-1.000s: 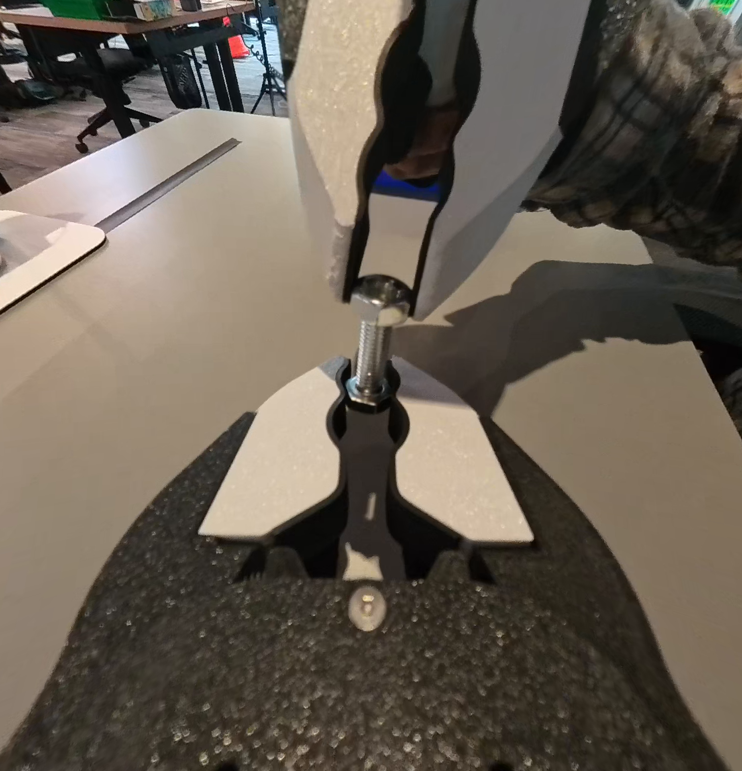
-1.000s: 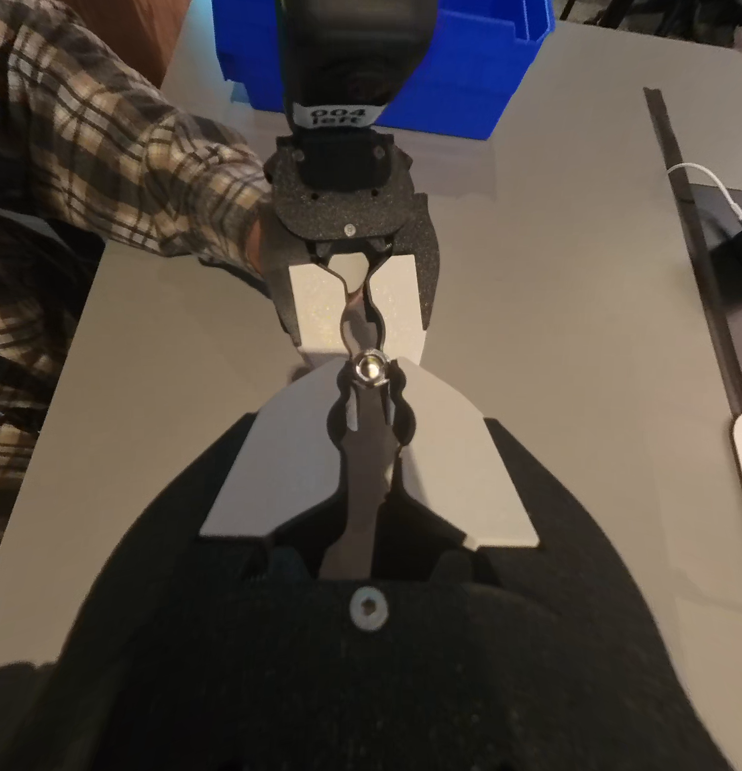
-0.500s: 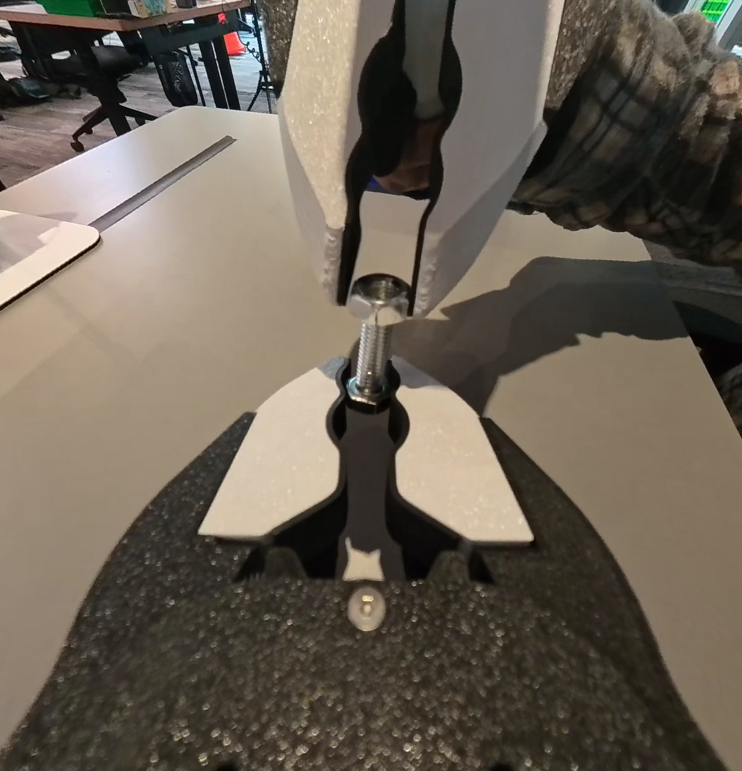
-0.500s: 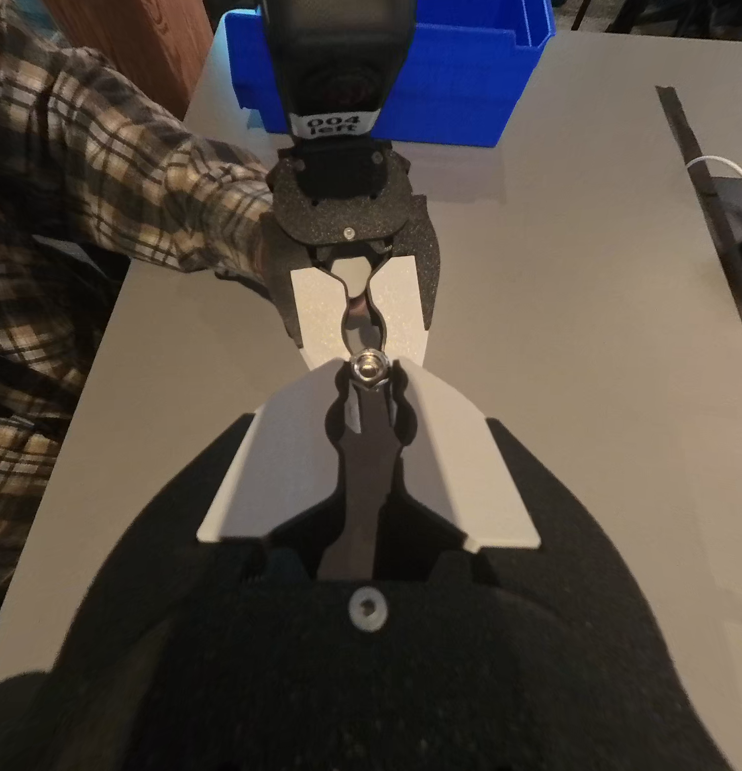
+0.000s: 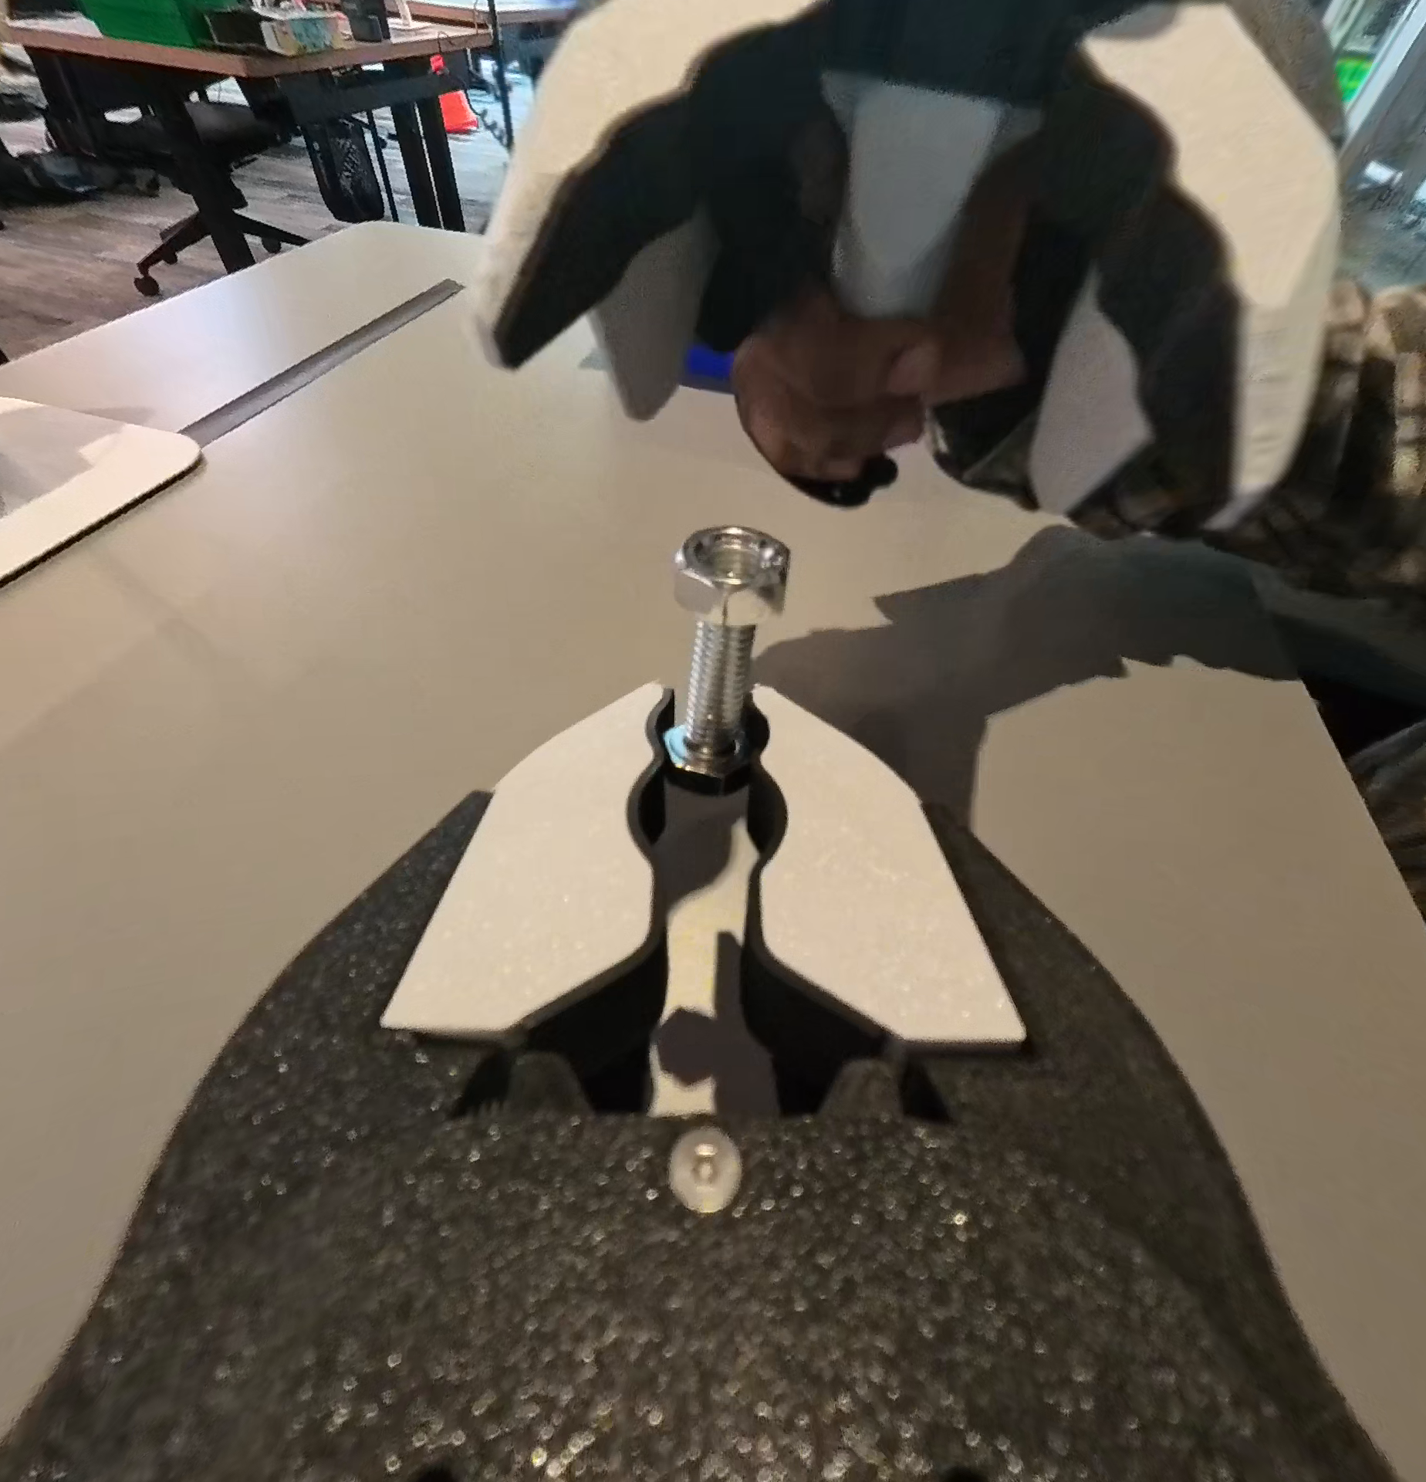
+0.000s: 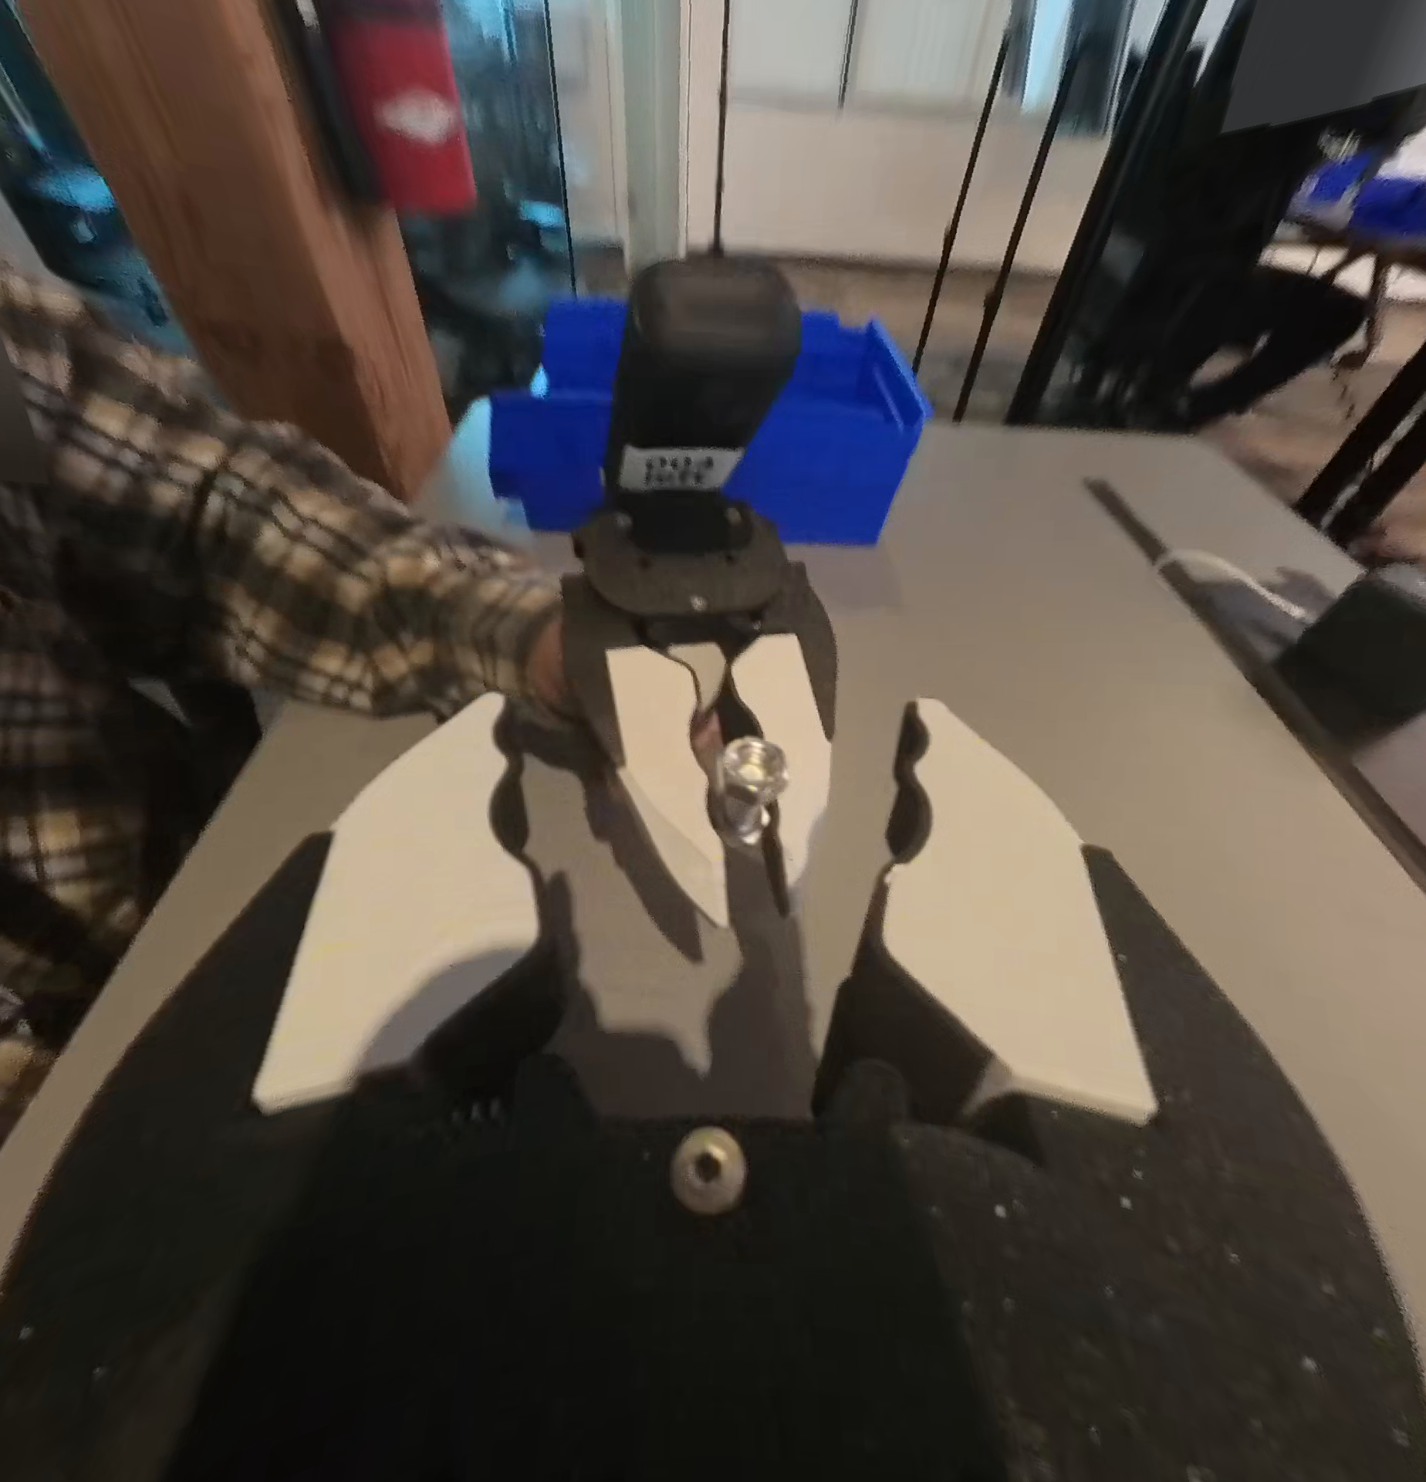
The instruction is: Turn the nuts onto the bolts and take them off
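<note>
One bolt stands upright above the middle part of the table, and the left gripper pinches its lower hex end tightly. One nut sits at the top of the thread. The right gripper is spread wide, above the nut and not touching it.

I think the step in hand is a new grip for turning. To do it well, close on two flat sides of the nut, in line with the thread. The lower hex is probably the bolt head; shadow hides it. Also one blue bin stands at the far table edge.
</note>
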Motion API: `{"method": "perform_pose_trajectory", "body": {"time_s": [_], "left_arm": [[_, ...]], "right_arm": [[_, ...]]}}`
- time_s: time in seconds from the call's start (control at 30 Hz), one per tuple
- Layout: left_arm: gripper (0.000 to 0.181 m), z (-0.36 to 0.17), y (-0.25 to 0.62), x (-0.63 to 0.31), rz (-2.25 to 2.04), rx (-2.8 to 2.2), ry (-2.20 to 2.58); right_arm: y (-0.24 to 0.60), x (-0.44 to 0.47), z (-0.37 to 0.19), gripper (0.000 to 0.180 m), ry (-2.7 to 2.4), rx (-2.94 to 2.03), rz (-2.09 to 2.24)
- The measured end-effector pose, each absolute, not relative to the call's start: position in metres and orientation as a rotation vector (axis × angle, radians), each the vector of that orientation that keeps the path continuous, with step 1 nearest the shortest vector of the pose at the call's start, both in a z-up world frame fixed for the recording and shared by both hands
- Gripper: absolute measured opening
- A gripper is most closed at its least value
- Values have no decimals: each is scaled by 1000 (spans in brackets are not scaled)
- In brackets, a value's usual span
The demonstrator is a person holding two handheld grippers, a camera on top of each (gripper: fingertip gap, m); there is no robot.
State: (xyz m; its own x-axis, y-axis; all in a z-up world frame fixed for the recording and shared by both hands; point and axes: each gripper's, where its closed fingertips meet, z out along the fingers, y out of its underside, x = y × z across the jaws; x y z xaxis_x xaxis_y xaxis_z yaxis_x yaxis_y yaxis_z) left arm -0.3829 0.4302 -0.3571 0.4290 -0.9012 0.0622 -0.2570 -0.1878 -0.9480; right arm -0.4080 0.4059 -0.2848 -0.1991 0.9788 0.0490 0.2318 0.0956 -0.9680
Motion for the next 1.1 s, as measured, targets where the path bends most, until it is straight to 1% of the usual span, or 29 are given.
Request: {"method": "perform_pose_trajectory", "body": {"time_s": [0.2, 0.3, 0.67, 1.1], "left_arm": [[15, -355, 429, -381, -841, -1683, 1003], [15, -355, 429, -380, -842, -1682, 1004], [15, -352, 432, -384, -859, -1683, 972], [15, -349, 433, -385, -888, -1675, 950]], "right_arm": [[393, -416, -289, 105, -1449, -1163, 1266], [386, -421, -295, 107, -1472, -1154, 1285], [379, -421, -301, 103, -1488, -1132, 1283], [381, -419, -303, 104, -1488, -1157, 1288]]}}
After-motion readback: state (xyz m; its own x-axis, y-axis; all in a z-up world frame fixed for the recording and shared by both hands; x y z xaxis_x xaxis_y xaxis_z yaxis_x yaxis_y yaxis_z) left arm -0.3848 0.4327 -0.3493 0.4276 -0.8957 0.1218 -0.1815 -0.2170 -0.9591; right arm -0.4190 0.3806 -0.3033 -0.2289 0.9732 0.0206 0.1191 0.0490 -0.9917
